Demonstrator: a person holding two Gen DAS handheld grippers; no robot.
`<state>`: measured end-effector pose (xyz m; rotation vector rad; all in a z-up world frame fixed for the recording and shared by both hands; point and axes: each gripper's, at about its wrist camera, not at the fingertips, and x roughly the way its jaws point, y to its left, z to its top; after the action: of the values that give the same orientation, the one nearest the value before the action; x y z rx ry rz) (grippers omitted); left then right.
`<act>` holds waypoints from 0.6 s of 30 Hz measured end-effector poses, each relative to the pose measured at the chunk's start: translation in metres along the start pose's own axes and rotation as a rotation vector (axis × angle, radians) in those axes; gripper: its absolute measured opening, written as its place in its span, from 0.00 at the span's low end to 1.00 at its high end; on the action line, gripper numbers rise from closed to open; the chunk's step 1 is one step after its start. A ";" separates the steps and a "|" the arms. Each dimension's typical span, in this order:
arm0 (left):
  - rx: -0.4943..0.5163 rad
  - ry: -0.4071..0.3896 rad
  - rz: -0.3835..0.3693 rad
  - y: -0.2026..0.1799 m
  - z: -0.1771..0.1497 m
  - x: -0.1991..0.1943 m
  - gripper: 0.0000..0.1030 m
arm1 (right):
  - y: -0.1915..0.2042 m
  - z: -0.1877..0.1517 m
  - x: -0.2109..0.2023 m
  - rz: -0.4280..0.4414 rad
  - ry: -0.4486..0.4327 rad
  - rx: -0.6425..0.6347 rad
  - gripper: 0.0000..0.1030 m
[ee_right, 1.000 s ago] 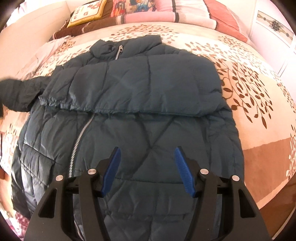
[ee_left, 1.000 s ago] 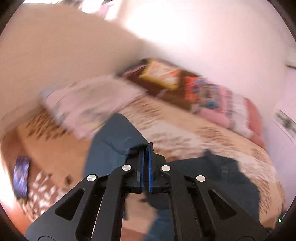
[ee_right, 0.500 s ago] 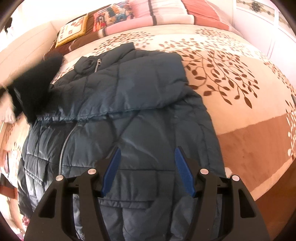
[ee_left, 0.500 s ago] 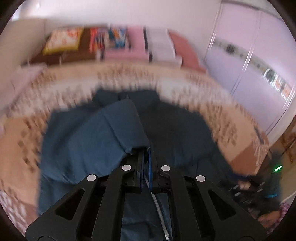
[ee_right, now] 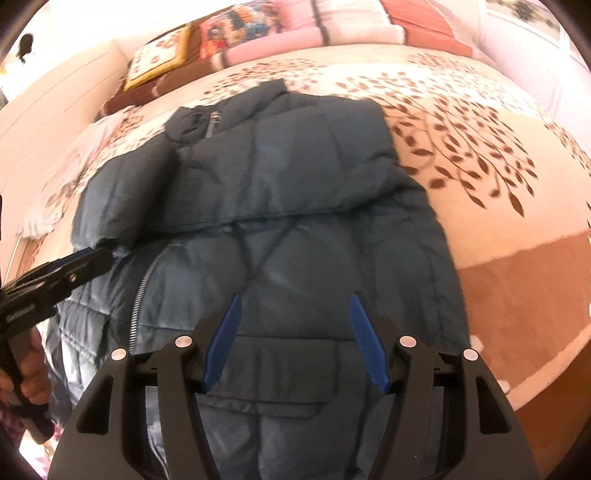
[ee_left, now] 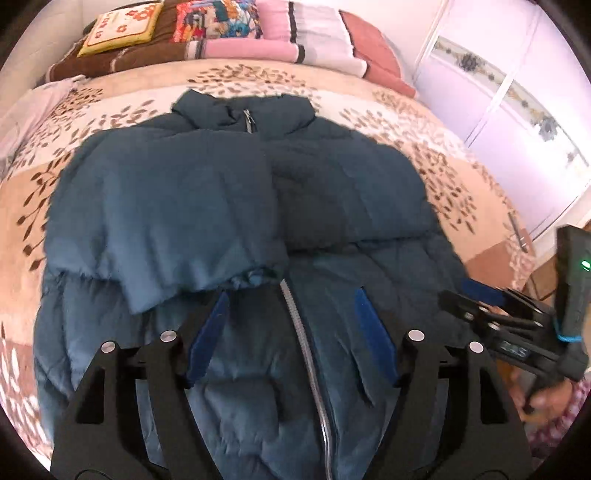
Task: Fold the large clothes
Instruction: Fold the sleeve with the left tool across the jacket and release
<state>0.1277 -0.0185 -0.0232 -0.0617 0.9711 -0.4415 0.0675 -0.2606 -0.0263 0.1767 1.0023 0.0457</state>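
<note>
A bed (ee_left: pixel 436 173) with a cream, leaf-patterned cover carries a dark blue puffer jacket (ee_left: pixel 258 221), spread flat with sleeves folded across its chest. Pillows (ee_left: pixel 280 29) line the head end.

I saw a dark teal quilted jacket (ee_left: pixel 229 206) with a silver zipper (ee_left: pixel 306 354) on a cream bedspread (ee_right: pixel 480 155) printed with brown leaves. Pink, striped and multicoloured pillows (ee_left: pixel 258 33) lined its far edge.

Both wrist views angled down, close over jacket (ee_left: pixel 258 206), sharing bed (ee_right: pixel 480 155)
</note>
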 end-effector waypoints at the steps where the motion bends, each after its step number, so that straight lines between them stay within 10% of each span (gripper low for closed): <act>1: -0.009 -0.013 0.004 0.004 -0.005 -0.010 0.70 | 0.008 0.002 -0.002 0.007 -0.007 -0.025 0.59; 12: -0.242 -0.093 0.154 0.080 -0.076 -0.078 0.71 | 0.138 0.016 -0.006 0.115 -0.115 -0.388 0.74; 18: -0.371 -0.090 0.154 0.114 -0.107 -0.088 0.71 | 0.222 0.004 0.025 0.009 -0.186 -0.704 0.76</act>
<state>0.0367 0.1348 -0.0428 -0.3372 0.9514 -0.1114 0.0937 -0.0395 -0.0074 -0.4518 0.7496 0.3777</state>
